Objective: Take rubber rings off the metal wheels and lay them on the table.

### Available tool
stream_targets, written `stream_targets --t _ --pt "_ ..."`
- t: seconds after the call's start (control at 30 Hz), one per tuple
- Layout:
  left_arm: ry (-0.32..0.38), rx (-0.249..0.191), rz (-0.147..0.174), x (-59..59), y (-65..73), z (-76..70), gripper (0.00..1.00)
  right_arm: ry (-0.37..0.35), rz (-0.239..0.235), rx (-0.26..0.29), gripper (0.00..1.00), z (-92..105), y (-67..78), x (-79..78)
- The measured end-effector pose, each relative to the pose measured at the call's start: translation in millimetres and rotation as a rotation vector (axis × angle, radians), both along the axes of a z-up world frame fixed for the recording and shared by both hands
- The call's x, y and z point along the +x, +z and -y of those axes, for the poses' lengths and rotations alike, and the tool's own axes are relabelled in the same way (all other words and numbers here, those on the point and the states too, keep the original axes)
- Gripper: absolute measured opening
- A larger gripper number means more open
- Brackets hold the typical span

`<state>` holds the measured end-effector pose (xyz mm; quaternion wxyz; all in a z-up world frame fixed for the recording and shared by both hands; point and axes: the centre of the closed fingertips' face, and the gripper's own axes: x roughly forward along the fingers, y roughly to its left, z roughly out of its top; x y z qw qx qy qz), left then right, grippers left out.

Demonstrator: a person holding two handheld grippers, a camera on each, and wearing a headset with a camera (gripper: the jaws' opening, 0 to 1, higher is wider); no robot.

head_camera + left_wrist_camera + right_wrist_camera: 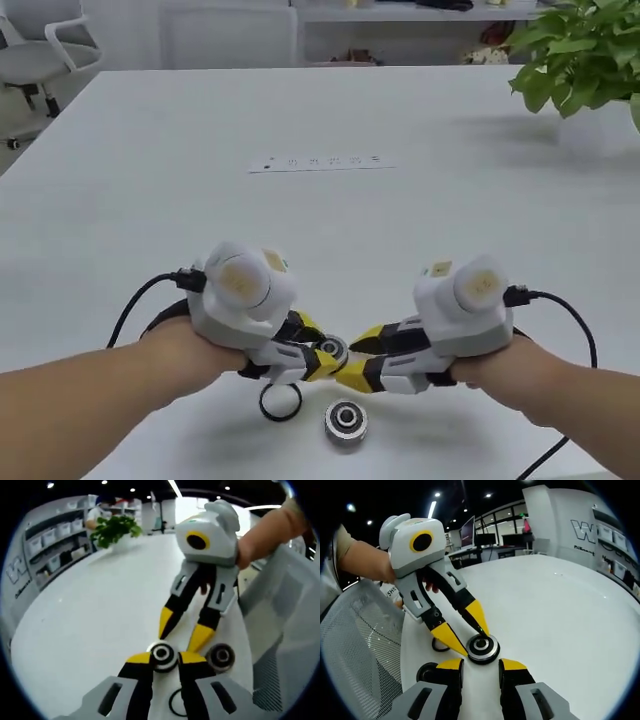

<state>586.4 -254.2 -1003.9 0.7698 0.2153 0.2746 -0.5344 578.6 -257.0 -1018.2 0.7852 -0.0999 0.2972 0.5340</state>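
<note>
White counter, with a plant at its far corner and a paper strip whose print is too small to read. Wall lettering begins with a large "W". Left claw is clenched on a metal wheel. Right claw is released, its tips just beside that wheel. A second wheel and a loose rubber ring lie on the counter close by.

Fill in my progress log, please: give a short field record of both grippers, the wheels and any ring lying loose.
left gripper: shut on a metal wheel
right gripper: open, tips close to that wheel
second wheel: resting on the table, untouched
rubber ring: lying loose on the table beside the second wheel
</note>
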Motion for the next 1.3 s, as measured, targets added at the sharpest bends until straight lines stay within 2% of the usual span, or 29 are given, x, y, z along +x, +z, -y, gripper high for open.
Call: stream_targets --t 0.17,0.33,0.47,0.53,0.87,1.1,1.3 --pt "0.011 -0.008 -0.012 0.9 -0.5 -0.5 0.20 0.003 0.006 0.000 0.26 -0.8 0.3 -0.4" --pt "0.046 -0.048 -0.062 3.6 0.3 -1.1 0.19 0.006 0.005 0.001 0.26 -2.8 0.0 -0.2" --pt "0.051 -0.030 -0.032 6.1 -0.5 -1.6 0.14 0.007 0.008 0.001 0.26 -3.6 0.0 0.0" --pt "0.062 -0.035 -0.036 6.2 -0.2 -0.7 0.14 0.001 0.012 0.009 0.26 -4.5 1.4 0.8" --pt "0.071 -0.026 -0.014 4.1 -0.5 -0.6 0.13 -0.001 0.058 0.007 0.32 -10.6 5.0 6.8" --pt "0.084 -0.024 -0.008 3.6 -0.5 -0.6 0.13 0.024 0.074 -0.022 0.28 -11.9 -0.8 5.9" --pt "0.092 -0.026 -0.006 2.9 -0.1 -0.8 0.13 0.021 0.077 -0.020 0.25 -8.5 0.4 4.8"
